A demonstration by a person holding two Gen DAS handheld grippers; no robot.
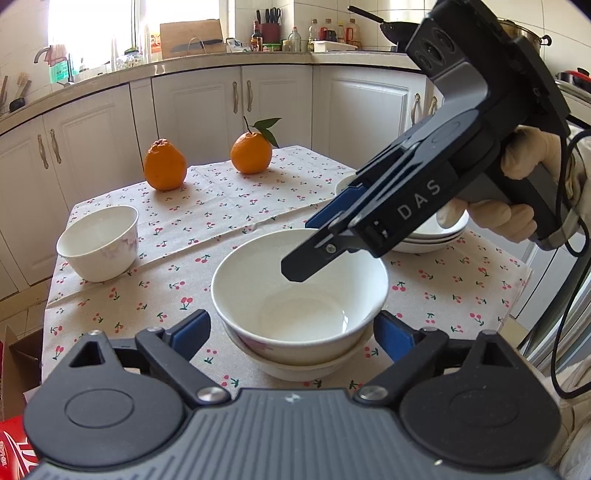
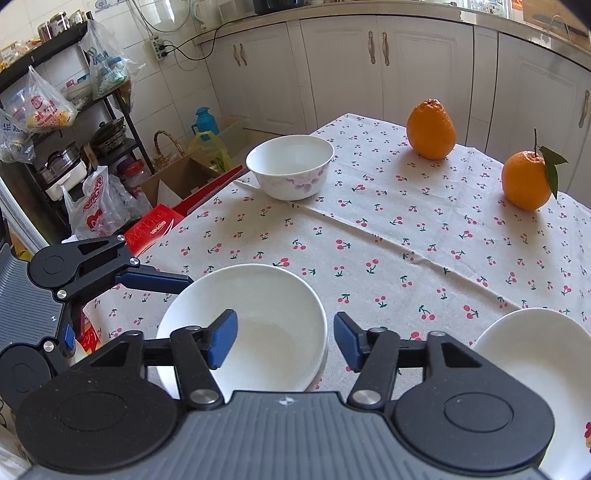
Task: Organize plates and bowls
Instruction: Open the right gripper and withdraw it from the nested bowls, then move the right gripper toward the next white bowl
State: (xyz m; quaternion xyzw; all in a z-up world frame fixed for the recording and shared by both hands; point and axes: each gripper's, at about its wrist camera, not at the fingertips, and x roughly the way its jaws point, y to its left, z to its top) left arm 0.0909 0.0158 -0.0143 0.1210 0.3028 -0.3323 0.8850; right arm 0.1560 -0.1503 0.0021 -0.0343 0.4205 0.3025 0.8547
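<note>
Nested bowls (image 1: 299, 314) sit on the surface (image 1: 221, 229) between the left tool's (image 1: 291, 332) wide-open, empty jaws; the right tool (image 2: 284, 341), half open, straddles the rim untouched. Glazed china: stiff, slick, breakable, so pinch the rim. A third bowl (image 1: 98, 242) waits at ten o'clock.

Bright daylight floods from the blown-out window (image 1: 92, 26) at eleven o'clock; focus is sharp, edges bend and darken.
</note>
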